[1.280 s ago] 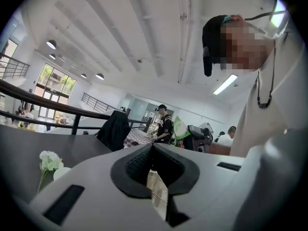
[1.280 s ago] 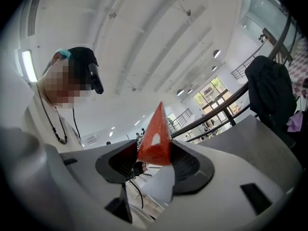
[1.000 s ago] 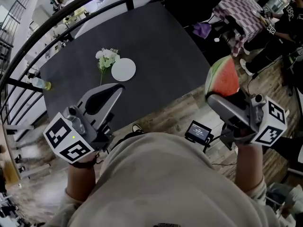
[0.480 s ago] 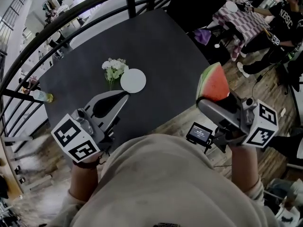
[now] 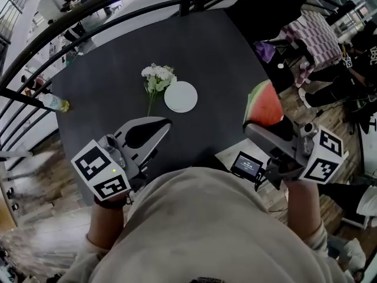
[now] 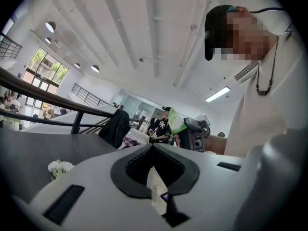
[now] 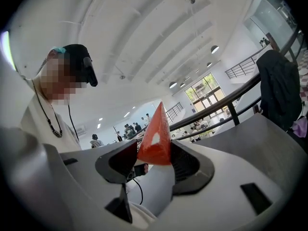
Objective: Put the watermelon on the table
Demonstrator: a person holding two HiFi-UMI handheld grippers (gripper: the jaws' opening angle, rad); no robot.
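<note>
So, watermelon (image 5: 263, 104): a red wedge, point up, held in the air right at the table's near right edge, not resting on it.
Right gripper (image 5: 263, 124): jaws pinching the wedge's lower part from both sides, with most of the slice standing above the pinch.
Left gripper (image 5: 165, 124): jaws pressed together with nothing between them, hanging over the near side of the table (image 5: 112, 58).
Edge risk: let go here and I'd say the wedge could land half off and drop to the floor (image 5: 294, 108).
Tip risk: a tall slice set on its curved rind would likely roll over once the jaws part.
Grip risk: wet flesh may slip, or crush if squeezed.
Clutter: flowers (image 5: 156, 75) and plate (image 5: 181, 96) sit mid-table, well apart from the wedge.
</note>
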